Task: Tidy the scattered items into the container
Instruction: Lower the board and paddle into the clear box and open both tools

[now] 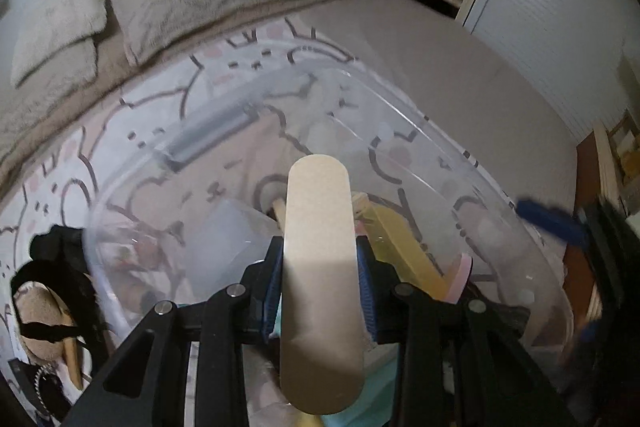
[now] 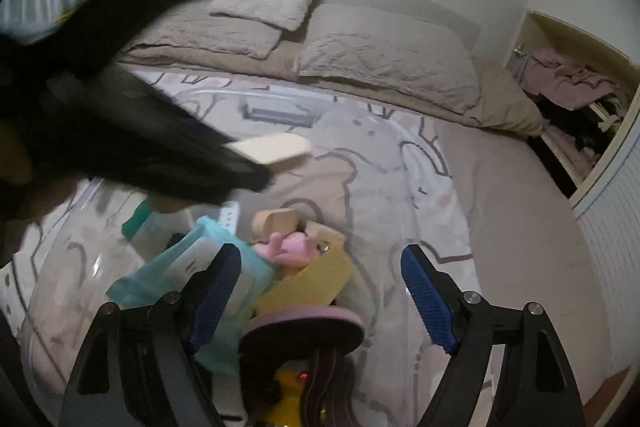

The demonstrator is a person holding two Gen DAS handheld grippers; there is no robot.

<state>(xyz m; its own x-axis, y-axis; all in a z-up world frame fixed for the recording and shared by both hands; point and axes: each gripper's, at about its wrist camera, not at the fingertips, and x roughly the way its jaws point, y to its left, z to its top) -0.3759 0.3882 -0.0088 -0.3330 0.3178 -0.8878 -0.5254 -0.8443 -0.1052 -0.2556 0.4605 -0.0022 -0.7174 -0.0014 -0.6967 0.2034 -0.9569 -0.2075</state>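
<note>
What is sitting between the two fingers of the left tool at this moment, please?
A flat beige stick with rounded ends is clamped between the left tool's blue pads, over the clear container. The left wrist view shows it plainly.

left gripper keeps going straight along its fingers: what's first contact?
Likely the clear container's inside, bottom or far wall; depth unclear. The left gripper, shut on the beige stick, points over items already in it.

Your left gripper point(image 1: 320, 267) grips a flat tan stick point(image 1: 318, 267) at frame centre, above the clear tub point(image 1: 440, 143) on the bedspread point(image 1: 60, 179).
</note>
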